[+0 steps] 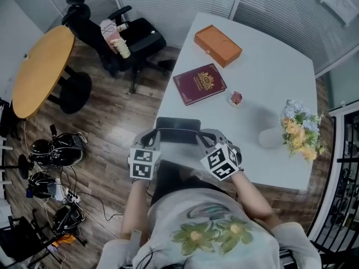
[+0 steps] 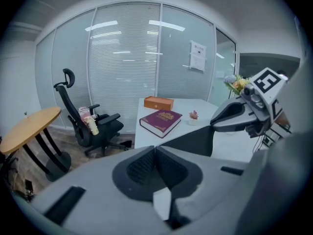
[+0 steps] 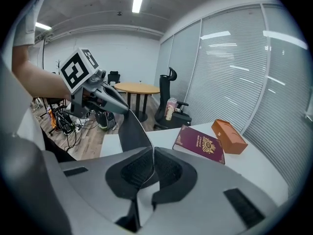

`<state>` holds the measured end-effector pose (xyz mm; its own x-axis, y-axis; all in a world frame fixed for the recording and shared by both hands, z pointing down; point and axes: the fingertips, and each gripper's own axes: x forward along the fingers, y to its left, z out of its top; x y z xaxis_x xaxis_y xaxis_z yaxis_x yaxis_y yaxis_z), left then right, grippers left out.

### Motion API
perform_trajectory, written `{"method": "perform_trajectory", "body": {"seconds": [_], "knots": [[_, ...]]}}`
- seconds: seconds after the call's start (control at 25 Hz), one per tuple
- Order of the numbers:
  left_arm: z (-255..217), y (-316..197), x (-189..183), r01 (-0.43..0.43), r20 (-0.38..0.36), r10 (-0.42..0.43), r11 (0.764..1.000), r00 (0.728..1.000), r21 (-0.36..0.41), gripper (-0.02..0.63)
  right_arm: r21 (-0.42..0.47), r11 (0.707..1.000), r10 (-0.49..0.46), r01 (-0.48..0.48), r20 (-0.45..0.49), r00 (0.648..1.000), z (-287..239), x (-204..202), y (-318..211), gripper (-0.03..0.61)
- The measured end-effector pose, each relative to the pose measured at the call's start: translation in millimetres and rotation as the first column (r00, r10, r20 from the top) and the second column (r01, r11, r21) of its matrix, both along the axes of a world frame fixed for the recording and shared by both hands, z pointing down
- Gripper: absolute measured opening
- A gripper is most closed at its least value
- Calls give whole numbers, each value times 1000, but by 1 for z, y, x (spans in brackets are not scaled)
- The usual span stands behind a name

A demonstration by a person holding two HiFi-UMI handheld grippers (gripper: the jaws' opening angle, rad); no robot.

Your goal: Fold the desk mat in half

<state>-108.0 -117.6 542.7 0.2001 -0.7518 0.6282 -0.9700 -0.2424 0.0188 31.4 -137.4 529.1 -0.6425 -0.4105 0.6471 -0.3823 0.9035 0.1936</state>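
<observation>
Head view: left gripper [image 1: 157,134] and right gripper [image 1: 202,135] each clamp the thin black desk mat [image 1: 177,126], held up at 6 o'clock edge of white table [image 1: 269,72]. Long axis runs 9–3, so fold likely goes toward 12.

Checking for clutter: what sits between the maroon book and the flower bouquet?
In the head view, a small white pot with a pink plant sits between the maroon hardcover book and the yellow-and-blue flower bouquet.
</observation>
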Motion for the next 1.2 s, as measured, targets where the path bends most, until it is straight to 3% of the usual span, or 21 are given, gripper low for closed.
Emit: {"method": "perform_trajectory", "body": {"seconds": [0.52, 1.2], "knots": [[9, -45, -2, -114, -6, 114, 993, 993, -33, 12, -26, 993, 110, -111, -19, 994, 6, 0, -36, 29], [25, -75, -7, -191, -14, 190, 979, 982, -75, 12, -28, 985, 171, -172, -43, 984, 18, -6, -67, 29]]}}
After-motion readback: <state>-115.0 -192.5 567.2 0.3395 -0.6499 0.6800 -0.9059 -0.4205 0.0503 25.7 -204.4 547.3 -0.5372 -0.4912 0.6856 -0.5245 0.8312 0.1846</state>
